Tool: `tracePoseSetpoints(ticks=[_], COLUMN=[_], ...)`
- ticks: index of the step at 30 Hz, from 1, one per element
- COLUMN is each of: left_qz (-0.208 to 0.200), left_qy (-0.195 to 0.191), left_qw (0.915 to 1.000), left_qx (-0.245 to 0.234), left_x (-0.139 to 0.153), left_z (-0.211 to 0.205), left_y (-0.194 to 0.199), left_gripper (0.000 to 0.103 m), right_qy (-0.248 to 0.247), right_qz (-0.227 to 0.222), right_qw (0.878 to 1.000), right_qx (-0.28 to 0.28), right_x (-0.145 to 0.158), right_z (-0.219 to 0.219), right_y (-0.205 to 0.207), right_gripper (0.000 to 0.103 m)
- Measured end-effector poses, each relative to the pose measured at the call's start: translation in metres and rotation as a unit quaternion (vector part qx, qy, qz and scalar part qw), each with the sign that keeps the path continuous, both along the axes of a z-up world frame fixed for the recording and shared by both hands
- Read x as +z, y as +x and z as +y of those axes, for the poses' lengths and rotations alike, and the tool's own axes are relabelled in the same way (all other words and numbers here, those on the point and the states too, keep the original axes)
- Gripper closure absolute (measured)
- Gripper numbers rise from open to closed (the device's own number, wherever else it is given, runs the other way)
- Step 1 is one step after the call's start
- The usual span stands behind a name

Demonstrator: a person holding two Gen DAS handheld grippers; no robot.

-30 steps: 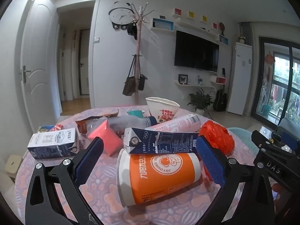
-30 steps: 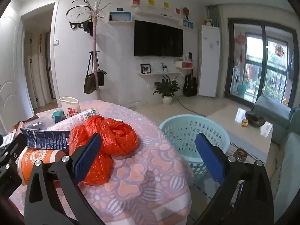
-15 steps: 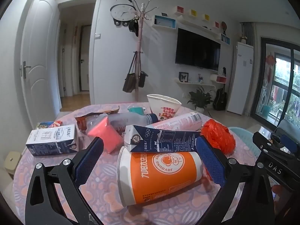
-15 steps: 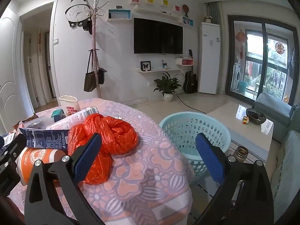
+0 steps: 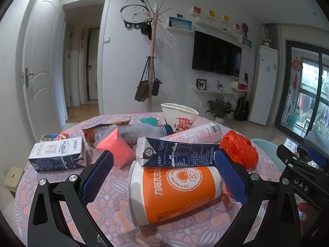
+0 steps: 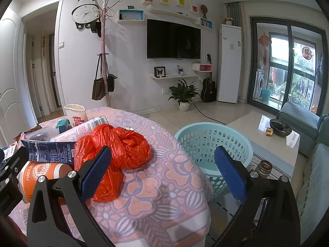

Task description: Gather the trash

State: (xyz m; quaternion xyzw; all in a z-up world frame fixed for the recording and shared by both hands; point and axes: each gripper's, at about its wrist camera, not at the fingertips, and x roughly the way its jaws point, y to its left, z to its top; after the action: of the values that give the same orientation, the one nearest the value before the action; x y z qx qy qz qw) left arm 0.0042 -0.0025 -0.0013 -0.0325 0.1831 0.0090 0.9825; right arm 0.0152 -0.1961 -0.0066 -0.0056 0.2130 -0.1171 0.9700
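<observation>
An orange paper cup [image 5: 174, 193] lies on its side on the patterned table [image 6: 164, 195], between the left gripper's [image 5: 164, 177] widely spread blue pads; whether either pad touches it is unclear. A dark blue carton [image 5: 176, 154] rests across the cup's upper side. At 2 o'clock from the cup sits a crumpled red plastic bag [image 6: 115, 150]; at 10 o'clock lies a white milk box [image 5: 57, 154]. The right gripper [image 6: 162, 175] is spread wide and holds nothing, its left pad covering part of the bag. A teal basket [image 6: 213, 144] stands on the floor beyond the table's edge, its lower right hidden behind the right pad.
</observation>
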Motion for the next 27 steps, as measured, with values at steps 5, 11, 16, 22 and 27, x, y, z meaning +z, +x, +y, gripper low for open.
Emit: tracePoseSetpoints(ticks=[5, 11, 16, 22, 27], left_qz=[0.000, 0.000, 0.000, 0.001, 0.001], left_qy=[0.000, 0.000, -0.001, -0.001, 0.000], left_qw=[1.0000, 1.0000, 1.0000, 1.0000, 1.0000], left_qx=[0.000, 0.000, 0.000, 0.000, 0.000], left_x=[0.0002, 0.0004, 0.0007, 0.0010, 0.0009], left_z=[-0.0002, 0.0001, -0.0025, 0.0000, 0.0005], left_y=[-0.0003, 0.0002, -0.0019, 0.0002, 0.0002], left_gripper=[0.007, 0.007, 0.007, 0.007, 0.007], right_qy=[0.000, -0.003, -0.005, -0.005, -0.005], right_qz=[0.000, 0.000, 0.000, 0.000, 0.000], right_qw=[1.000, 1.000, 1.000, 1.000, 1.000], right_qx=[-0.001, -0.002, -0.002, -0.001, -0.001], right_x=[0.0002, -0.0005, -0.0005, 0.0004, 0.0003], right_z=[0.0004, 0.0010, 0.0027, 0.0033, 0.0034], right_y=[0.0002, 0.0001, 0.0005, 0.0001, 0.0001], right_gripper=[0.008, 0.008, 0.008, 0.008, 0.008])
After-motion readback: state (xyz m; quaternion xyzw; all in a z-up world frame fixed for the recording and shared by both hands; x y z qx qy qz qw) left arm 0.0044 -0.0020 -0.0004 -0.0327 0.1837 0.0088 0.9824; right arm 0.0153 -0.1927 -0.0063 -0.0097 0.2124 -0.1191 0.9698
